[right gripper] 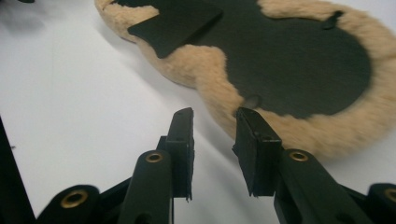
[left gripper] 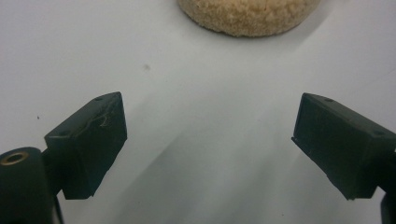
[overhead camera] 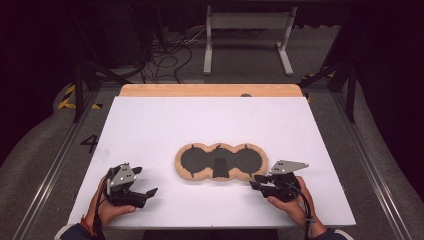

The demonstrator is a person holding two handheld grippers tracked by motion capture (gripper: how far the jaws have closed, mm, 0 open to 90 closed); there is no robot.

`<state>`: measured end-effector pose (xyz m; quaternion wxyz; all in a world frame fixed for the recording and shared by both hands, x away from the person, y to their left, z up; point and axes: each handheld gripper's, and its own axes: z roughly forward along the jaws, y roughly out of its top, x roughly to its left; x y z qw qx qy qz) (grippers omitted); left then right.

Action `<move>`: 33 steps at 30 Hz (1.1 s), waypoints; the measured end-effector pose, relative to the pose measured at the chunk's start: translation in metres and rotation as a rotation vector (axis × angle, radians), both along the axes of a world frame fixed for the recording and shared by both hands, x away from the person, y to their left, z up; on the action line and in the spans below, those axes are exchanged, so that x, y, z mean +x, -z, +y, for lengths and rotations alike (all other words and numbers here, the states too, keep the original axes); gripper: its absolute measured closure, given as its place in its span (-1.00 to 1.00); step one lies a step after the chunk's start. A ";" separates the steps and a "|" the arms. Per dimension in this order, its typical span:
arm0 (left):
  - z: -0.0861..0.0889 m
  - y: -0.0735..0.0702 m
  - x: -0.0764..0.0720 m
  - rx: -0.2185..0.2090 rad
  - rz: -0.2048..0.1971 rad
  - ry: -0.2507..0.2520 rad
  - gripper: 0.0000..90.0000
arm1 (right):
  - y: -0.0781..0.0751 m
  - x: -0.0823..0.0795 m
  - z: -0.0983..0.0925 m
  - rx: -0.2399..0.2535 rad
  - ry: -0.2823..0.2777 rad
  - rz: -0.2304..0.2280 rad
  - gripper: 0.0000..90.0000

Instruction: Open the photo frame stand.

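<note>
- We see a fleecy tan pad lying flat near the middle of the white tabletop, three rounded lobes in a row, its dark smooth backing facing up (with a small black flap at the centre).
- Our left gripper stands wide apart, holding nothing, the pad's woolly edge well ahead of it.
- Our right gripper has its jaws narrowly apart, just beside the pad's fuzzy rim, not clamped on it.

Black left gripper and right gripper, each topped with a grey three-cornered plate; blocky black jaws, brass-ringed pivot holes, black trailing cable. Dark sleeves, red wristband on the left wrist.
</note>
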<state>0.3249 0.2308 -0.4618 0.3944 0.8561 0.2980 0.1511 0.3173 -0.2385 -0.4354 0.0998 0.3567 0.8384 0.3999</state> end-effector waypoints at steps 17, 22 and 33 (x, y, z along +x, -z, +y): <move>-0.004 0.002 0.000 0.020 0.014 0.014 -0.77 | 0.012 0.026 0.054 0.054 -0.067 0.151 0.50; -0.004 0.002 0.000 0.022 0.017 0.013 -0.77 | 0.012 0.029 0.053 0.106 -0.064 0.193 0.43; -0.006 0.003 0.001 0.014 0.027 0.014 -0.77 | 0.014 0.045 0.047 0.315 0.010 0.367 0.39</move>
